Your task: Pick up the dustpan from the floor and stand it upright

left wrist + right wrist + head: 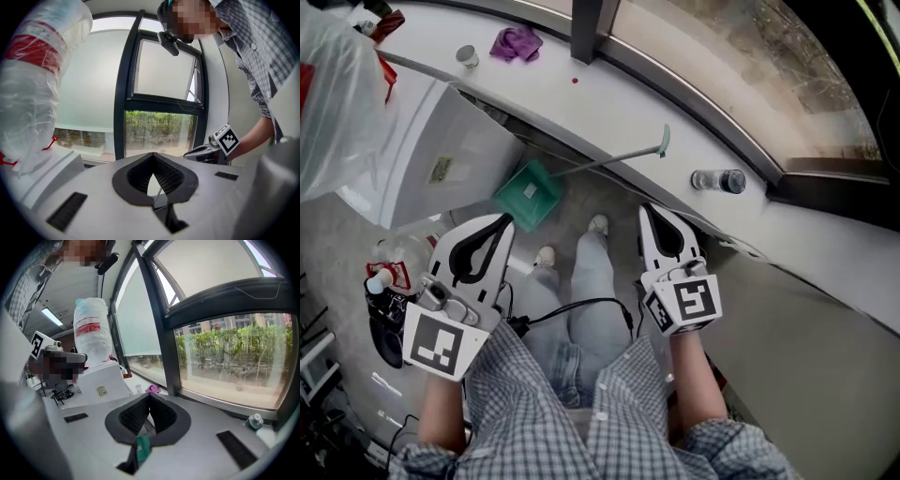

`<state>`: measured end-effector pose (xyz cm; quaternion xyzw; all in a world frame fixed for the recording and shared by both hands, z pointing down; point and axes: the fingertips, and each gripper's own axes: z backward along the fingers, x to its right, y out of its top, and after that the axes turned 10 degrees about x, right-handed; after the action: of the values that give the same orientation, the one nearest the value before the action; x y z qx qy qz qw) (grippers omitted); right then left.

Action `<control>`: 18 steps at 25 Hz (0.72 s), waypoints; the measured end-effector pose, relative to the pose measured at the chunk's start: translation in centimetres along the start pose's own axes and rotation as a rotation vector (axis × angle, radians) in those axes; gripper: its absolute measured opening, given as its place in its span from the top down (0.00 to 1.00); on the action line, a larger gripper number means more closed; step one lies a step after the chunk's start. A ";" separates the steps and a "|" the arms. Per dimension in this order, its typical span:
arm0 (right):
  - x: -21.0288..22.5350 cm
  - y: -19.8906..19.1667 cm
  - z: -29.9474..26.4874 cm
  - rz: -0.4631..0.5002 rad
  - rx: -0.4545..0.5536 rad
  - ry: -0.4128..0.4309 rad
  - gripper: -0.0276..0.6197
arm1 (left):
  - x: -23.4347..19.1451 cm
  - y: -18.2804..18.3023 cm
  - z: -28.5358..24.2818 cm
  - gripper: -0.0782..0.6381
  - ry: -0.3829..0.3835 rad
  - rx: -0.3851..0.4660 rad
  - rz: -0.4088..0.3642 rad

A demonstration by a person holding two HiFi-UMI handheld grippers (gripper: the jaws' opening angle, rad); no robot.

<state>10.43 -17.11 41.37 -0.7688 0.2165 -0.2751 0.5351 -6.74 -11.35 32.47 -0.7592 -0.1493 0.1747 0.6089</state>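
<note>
The green dustpan lies on the floor against a white cabinet. Its long grey handle slants up to the right, and the green handle end rests on the window sill. My left gripper hovers just below and left of the pan, shut and empty. My right gripper is to the right, below the handle, also shut with nothing in it. In the left gripper view the handle shows as a thin line behind the closed jaws. In the right gripper view the green handle end shows below them.
A purple cloth, a small cup and a lying bottle are on the sill. A big plastic bag sits on the cabinet. The person's legs and shoes stand between the grippers. Clutter lies at the left.
</note>
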 end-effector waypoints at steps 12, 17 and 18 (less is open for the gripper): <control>7.2 -8.9 -5.6 -0.160 -0.107 -0.011 0.95 | 0.2 -7.1 -6.8 0.88 -0.019 -0.090 0.017; 9.5 -13.0 -7.3 -0.173 -0.149 -0.044 0.95 | 0.8 -9.4 -8.5 0.88 -0.009 -0.110 0.054; 10.0 -13.8 -7.5 -0.174 -0.158 -0.051 0.95 | 1.0 -9.7 -8.7 0.88 -0.010 -0.117 0.054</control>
<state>13.57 -24.04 58.38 -0.8311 0.1564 -0.2830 0.4524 -2.11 -16.46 43.60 -0.7965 -0.1416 0.1859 0.5577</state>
